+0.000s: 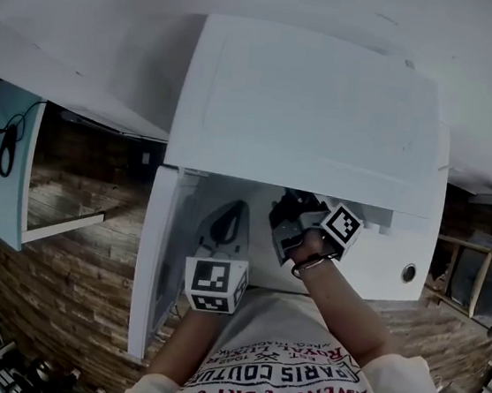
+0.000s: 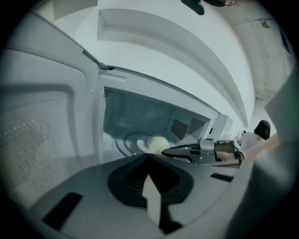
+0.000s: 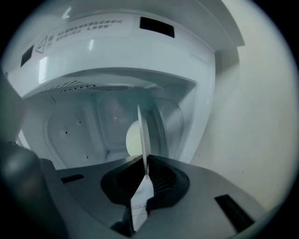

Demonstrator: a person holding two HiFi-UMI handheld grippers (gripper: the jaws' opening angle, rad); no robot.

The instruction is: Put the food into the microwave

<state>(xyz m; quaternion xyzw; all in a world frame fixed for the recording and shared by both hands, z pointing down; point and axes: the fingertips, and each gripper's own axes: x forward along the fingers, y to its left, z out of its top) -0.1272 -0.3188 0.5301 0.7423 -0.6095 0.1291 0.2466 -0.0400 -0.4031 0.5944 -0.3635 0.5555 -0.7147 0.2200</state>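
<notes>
While the food (image 2: 158,143), a pale round piece, lies on a plate (image 3: 143,133) inside the microwave (image 1: 310,110) cavity, the placing step is judged nearly complete. The right claw (image 2: 164,151) is clamped on the plate rim, jaws almost together. Whether the plate rests on the cavity floor cannot be told. Next move: seat the plate, release, and withdraw past the open door (image 1: 151,260) without dragging the rim. The left claw (image 2: 149,179) is closed and empty, outside the cavity.
</notes>
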